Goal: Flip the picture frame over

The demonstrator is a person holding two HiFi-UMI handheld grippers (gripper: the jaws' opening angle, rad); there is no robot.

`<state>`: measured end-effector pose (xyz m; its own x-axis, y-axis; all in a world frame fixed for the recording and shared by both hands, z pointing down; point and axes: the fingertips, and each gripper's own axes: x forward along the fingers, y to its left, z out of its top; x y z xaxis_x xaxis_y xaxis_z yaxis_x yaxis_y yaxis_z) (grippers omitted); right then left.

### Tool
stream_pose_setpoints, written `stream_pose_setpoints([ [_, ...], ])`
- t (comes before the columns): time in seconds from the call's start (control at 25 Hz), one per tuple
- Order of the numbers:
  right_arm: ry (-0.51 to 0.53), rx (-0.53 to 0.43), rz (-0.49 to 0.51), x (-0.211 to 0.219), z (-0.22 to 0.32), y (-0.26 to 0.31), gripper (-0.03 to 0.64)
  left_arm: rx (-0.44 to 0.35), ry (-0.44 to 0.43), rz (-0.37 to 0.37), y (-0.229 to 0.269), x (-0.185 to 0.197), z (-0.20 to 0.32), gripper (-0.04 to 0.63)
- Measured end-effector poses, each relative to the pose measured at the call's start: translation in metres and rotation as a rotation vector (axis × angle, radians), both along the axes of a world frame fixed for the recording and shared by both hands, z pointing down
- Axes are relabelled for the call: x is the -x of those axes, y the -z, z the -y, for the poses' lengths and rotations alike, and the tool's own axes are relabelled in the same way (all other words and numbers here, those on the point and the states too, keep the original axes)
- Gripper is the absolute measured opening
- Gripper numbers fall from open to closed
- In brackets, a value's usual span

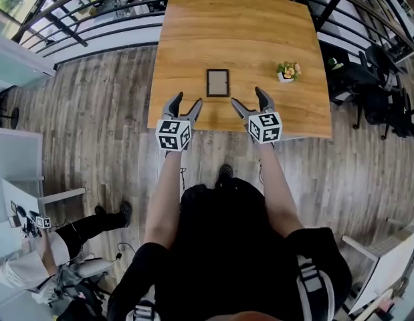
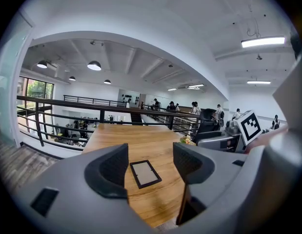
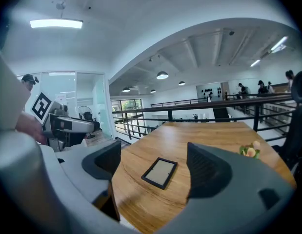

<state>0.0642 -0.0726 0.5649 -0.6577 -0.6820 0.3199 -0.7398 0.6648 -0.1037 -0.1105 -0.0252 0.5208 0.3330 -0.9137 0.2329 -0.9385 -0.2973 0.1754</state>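
Table [image 1: 240,39]: smooth wood w/ grain, slight sheen. Picture frame [image 1: 217,82]: matt black rim. Left gripper [image 1: 188,99] & right gripper [image 1: 246,96]: matt grey plastic.

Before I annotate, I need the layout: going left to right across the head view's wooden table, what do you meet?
In order: left grey two-jaw gripper → small black rectangular picture frame → right grey two-jaw gripper → small white pot of flowers.
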Motion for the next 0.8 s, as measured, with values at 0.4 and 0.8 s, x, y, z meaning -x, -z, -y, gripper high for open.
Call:
stream_pose_setpoints([
  [0.4,0.028,0.024,-0.016,-0.001,0.017,-0.016,0.421,0.016,0.028,-0.017,-0.012,-0.001,0.019,0.291],
  [0.8,-0.031,0.066,-0.031,0.024,0.045,-0.033,0.420,0.061,-0.042,-0.028,-0.032,0.022,0.066,0.291],
])
